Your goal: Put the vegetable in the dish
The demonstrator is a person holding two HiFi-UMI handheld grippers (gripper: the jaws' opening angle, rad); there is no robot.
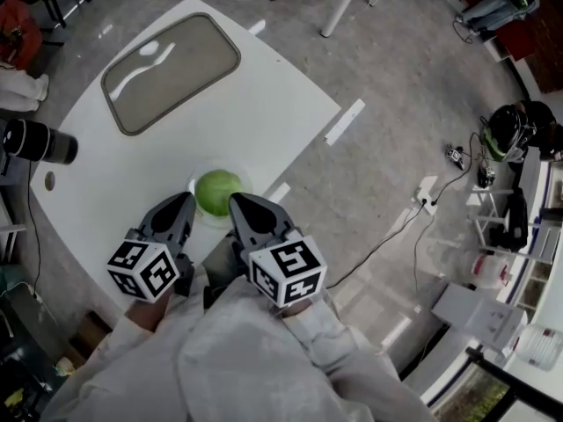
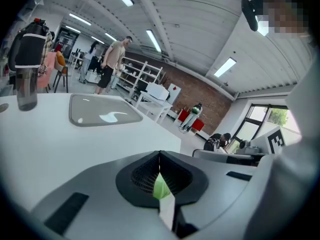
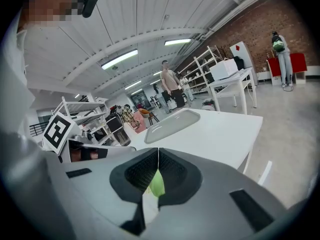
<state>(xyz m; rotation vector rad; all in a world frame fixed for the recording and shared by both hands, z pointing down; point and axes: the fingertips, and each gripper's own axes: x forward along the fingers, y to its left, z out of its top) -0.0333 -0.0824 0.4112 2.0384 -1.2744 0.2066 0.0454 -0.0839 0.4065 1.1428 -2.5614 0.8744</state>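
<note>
A round green vegetable [image 1: 217, 190] sits in a small pale dish [image 1: 193, 184] near the table's front edge. My left gripper [image 1: 186, 200] is just left of it and my right gripper [image 1: 236, 200] just right of it, both low over the table. In each gripper view the two jaws meet at their tips: left gripper [image 2: 160, 153], right gripper [image 3: 158, 149]. Both are shut and hold nothing. Through the hollow below the tips a green sliver of the vegetable [image 2: 161, 187] [image 3: 157, 184] shows. A large grey rounded tray [image 1: 171, 69] lies at the far end of the white table [image 1: 264, 112].
A black cylinder [image 1: 40, 141] stands at the table's left edge, seen tall in the left gripper view [image 2: 27, 59]. The table's right edge [image 1: 308, 148] drops to a grey floor with cables [image 1: 422, 200]. A person [image 2: 114, 59] stands far behind the table.
</note>
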